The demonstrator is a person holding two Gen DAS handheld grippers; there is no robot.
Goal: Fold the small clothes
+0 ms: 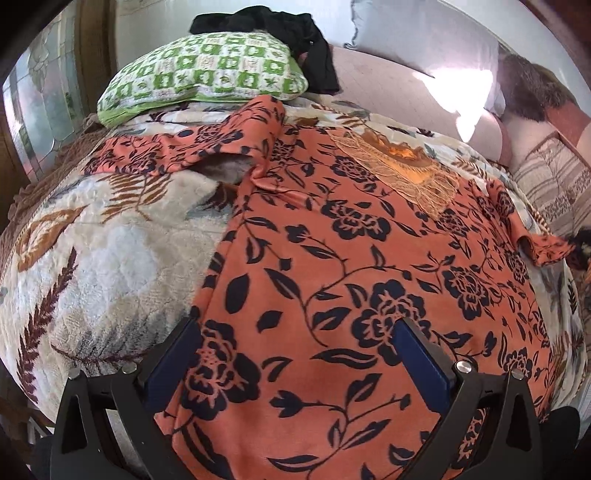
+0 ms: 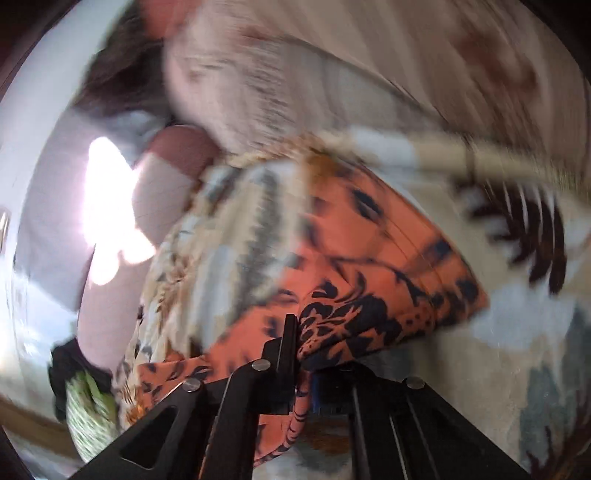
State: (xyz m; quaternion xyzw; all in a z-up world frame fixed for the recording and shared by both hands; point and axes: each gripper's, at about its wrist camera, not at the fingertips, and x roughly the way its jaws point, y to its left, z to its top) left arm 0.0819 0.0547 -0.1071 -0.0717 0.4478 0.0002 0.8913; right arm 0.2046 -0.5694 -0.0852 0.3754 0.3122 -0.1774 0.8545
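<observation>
The orange floral garment (image 1: pixel 332 258) lay spread flat on the leaf-patterned blanket (image 1: pixel 92 258), below the green checked pillow (image 1: pixel 203 74). The left gripper (image 1: pixel 299 354) hovered over its lower hem, jaws wide apart. The right gripper (image 2: pixel 299 332) was clamped onto a fold of the garment's fabric; that view was motion-blurred.

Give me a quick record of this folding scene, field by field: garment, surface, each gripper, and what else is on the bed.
garment: orange floral top, spread flat on the bed
surface: leaf-patterned blanket
left gripper: open, jaws straddling the top's lower edge
right gripper: shut on a fold of the top; view blurred
other items: green checked pillow, black garment lying on it
</observation>
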